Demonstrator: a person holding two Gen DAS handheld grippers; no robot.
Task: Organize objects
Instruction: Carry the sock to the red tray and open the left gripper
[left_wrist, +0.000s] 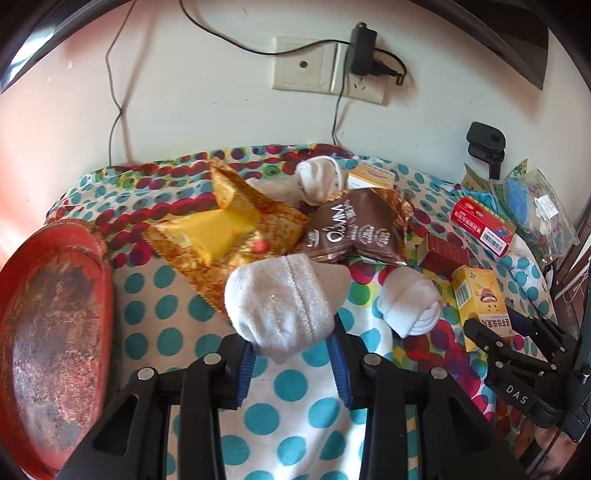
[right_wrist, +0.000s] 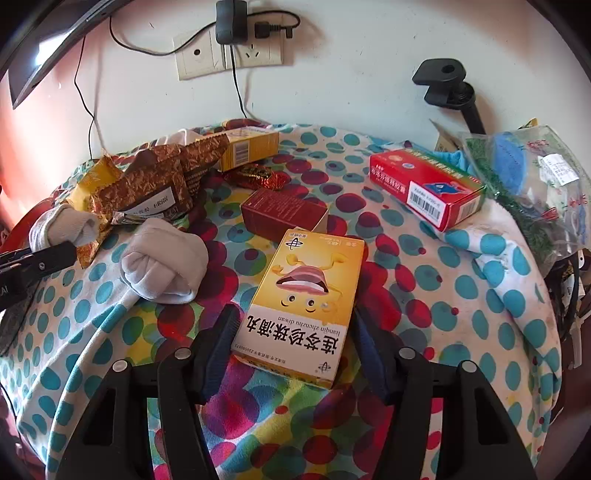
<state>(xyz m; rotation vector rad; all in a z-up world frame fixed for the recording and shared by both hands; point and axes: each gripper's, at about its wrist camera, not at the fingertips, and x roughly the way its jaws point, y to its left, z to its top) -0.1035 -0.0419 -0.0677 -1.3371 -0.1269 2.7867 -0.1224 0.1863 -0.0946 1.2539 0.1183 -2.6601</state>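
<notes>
Left gripper (left_wrist: 291, 360) fingers clamped on a rolled white fabric sock bundle (left_wrist: 284, 306), held just right of the round red tray (left_wrist: 55, 332). Right gripper (right_wrist: 291, 343) fingers spread, straddling a yellow cardboard medicine box (right_wrist: 303, 302) lying flat on the polka-dot cloth (right_wrist: 443, 314), further right of the tray.

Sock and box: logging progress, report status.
Left tool shut on sock. Right tool open around yellow box, not gripping. Second sock beside box.
</notes>
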